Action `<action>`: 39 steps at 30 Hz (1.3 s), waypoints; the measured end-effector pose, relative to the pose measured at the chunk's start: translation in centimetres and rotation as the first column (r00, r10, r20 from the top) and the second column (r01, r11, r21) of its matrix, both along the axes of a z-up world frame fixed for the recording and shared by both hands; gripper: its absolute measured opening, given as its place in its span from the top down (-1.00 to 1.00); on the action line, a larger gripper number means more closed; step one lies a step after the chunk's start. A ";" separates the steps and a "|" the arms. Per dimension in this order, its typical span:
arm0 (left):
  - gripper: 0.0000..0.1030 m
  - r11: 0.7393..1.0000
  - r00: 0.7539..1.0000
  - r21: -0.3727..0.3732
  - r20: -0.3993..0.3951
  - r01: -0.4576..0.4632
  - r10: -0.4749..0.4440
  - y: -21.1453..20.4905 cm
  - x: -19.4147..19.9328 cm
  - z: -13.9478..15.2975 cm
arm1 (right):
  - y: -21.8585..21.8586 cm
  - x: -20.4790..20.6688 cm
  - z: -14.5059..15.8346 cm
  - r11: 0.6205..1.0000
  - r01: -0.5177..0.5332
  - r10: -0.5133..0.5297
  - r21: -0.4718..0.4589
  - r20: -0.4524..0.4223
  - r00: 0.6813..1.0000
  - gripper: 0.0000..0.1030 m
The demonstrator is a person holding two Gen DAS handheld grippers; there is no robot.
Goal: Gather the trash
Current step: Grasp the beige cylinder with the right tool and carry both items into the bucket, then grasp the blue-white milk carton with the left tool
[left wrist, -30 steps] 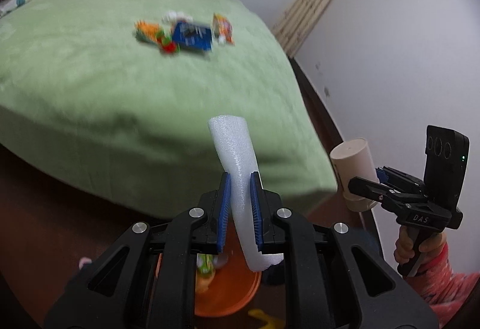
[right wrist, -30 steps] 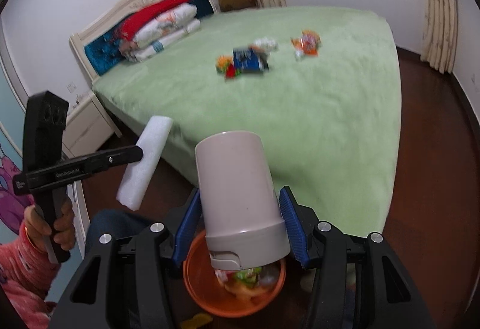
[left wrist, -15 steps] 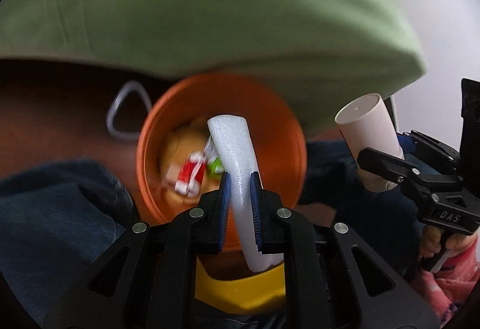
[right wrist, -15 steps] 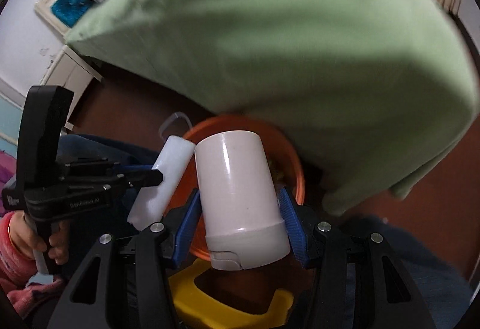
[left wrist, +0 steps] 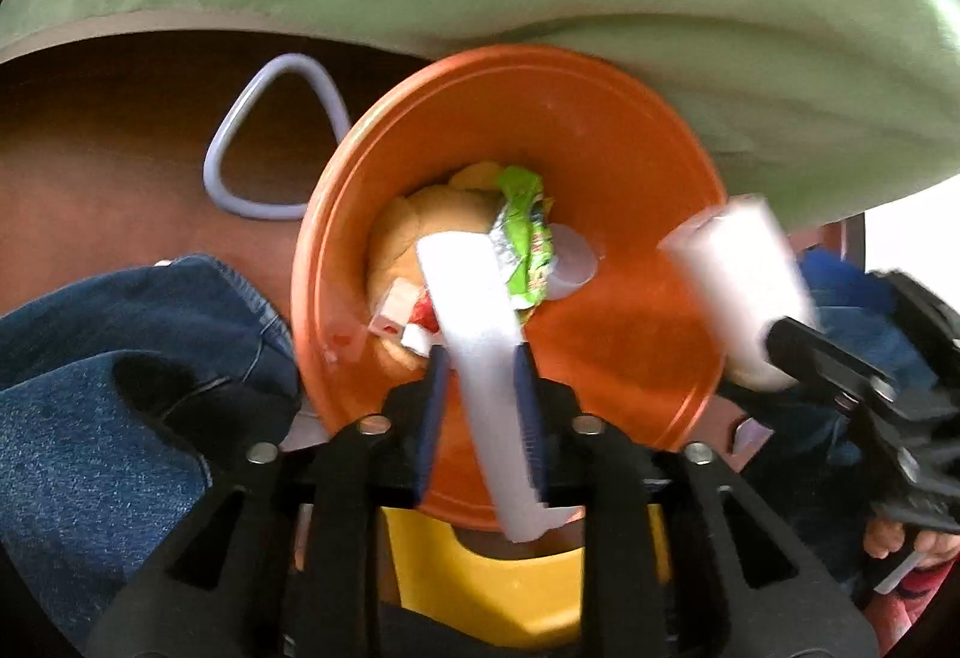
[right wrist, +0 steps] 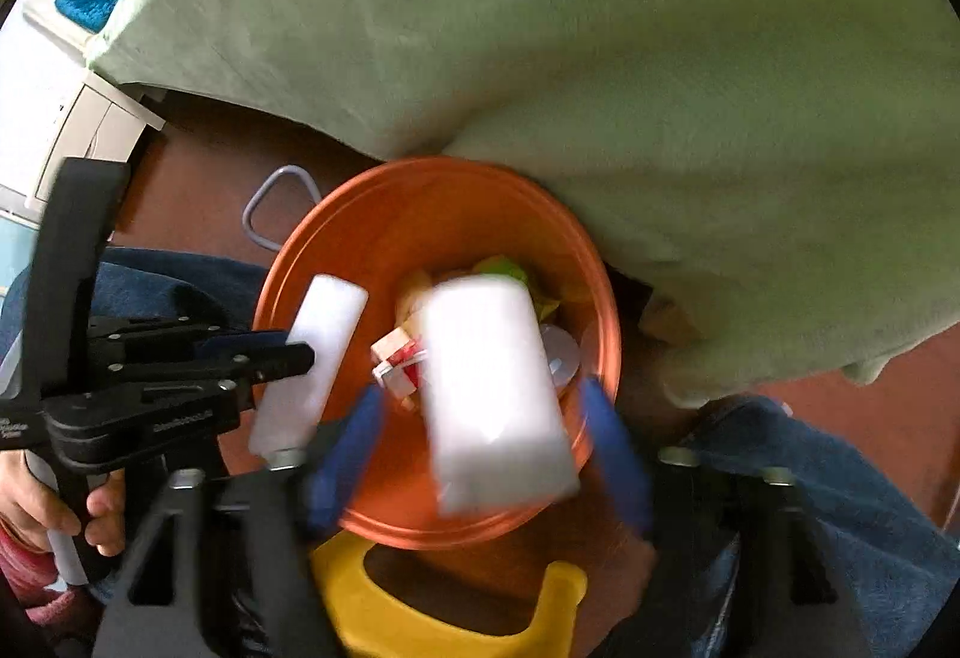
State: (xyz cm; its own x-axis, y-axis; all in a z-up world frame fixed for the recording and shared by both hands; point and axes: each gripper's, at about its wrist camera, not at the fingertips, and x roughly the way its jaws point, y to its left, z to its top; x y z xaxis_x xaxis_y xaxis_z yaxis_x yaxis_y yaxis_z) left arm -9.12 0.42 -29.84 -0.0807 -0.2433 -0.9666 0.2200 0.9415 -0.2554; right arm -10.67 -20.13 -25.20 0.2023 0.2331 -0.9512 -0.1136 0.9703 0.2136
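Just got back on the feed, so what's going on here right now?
A person is dropping trash into the orange bucket beside the green bed. The left gripper holds a white foam strip over it, jaws spread wider than the strip. The right gripper has opened, and the blurred white cup sits loose between its fingers, apparently falling. Wrappers already lie inside.

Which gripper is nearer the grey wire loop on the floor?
Left. The left gripper hangs at the orange bucket's rim on the loop's side; the right gripper is farther across.
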 end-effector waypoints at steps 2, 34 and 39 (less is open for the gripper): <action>-0.03 1.000 1.000 0.026 0.005 -0.016 0.016 0.2 0.0 0.1 | -0.1 0.0 0.5 1.000 -0.005 0.006 -0.021 0.025 1.000 -0.48; -0.57 0.998 0.968 0.057 0.252 -0.006 -0.009 0.7 1.1 8.1 | -2.5 -0.1 6.4 0.992 0.112 -0.119 0.049 0.177 0.977 -0.57; -0.57 0.999 0.927 -0.005 0.374 -0.031 0.031 1.4 2.7 13.2 | -3.0 0.1 8.9 0.988 0.123 -0.141 0.092 0.236 0.961 -0.59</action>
State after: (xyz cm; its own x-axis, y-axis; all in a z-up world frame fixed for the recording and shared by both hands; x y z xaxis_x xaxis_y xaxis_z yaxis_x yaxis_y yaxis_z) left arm -6.43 1.87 -16.59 0.2939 -0.2389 -0.9255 0.2699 0.9496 -0.1594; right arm -10.61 -23.09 -16.28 0.4576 0.2579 -0.8509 -0.0427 0.9623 0.2687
